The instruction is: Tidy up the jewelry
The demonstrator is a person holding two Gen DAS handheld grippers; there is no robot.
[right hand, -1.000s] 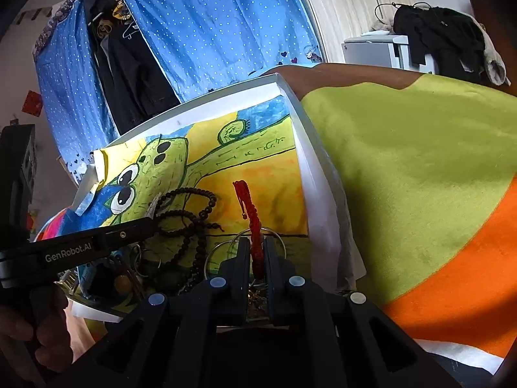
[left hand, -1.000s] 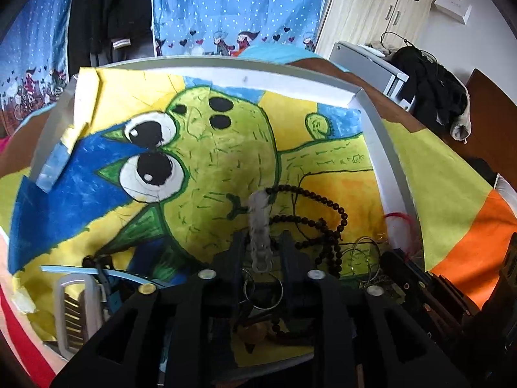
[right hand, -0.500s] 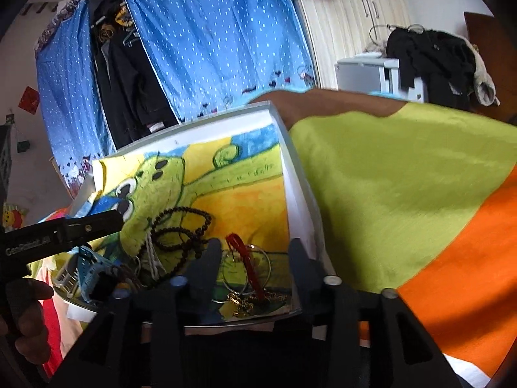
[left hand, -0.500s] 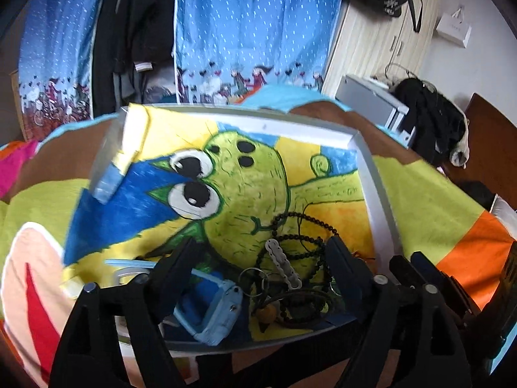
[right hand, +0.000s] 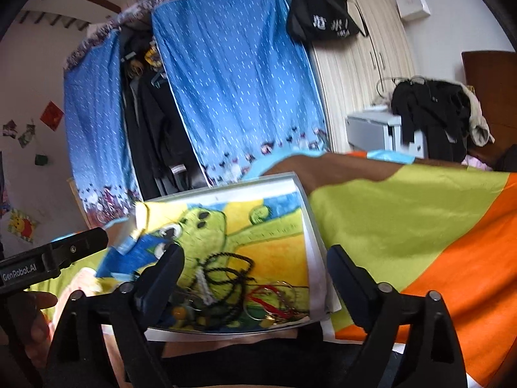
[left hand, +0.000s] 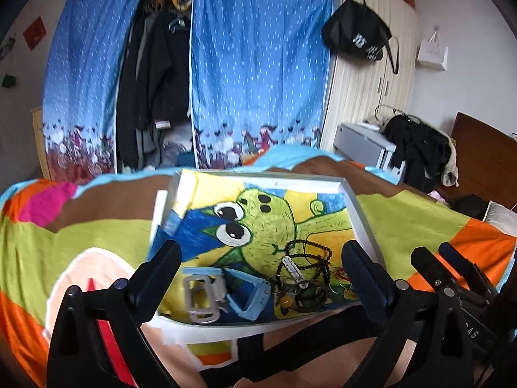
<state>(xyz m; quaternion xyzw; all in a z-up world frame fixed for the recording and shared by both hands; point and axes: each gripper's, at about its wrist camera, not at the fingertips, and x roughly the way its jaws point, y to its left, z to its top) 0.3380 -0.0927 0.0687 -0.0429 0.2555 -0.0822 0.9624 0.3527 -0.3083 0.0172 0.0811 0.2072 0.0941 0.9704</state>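
Observation:
A white-framed tray [left hand: 363,223] with a green cartoon picture inside lies on the bed; it also shows in the right wrist view [right hand: 311,242]. At its near end lies a jumble of jewelry: a black bead necklace [left hand: 308,252] [right hand: 226,263], a clear bead bracelet [left hand: 292,270], a red cord [right hand: 269,304], metal rings [right hand: 284,291], a grey hair clip [left hand: 200,297] and a blue watch strap [left hand: 250,304]. My left gripper [left hand: 258,271] is open and empty above the tray's near end. My right gripper [right hand: 252,274] is open and empty, above the jewelry pile.
The bed cover [right hand: 404,223] is green, orange and brown. Blue curtains [left hand: 258,64] and hanging dark clothes [left hand: 155,80] stand behind. A wardrobe with a black bag [left hand: 358,37] and a white unit with clothes [left hand: 416,148] are at right.
Both grippers opened, let go of the clear bracelet and the red cord, and drew back and up from the tray. The jewelry now lies in the tray.

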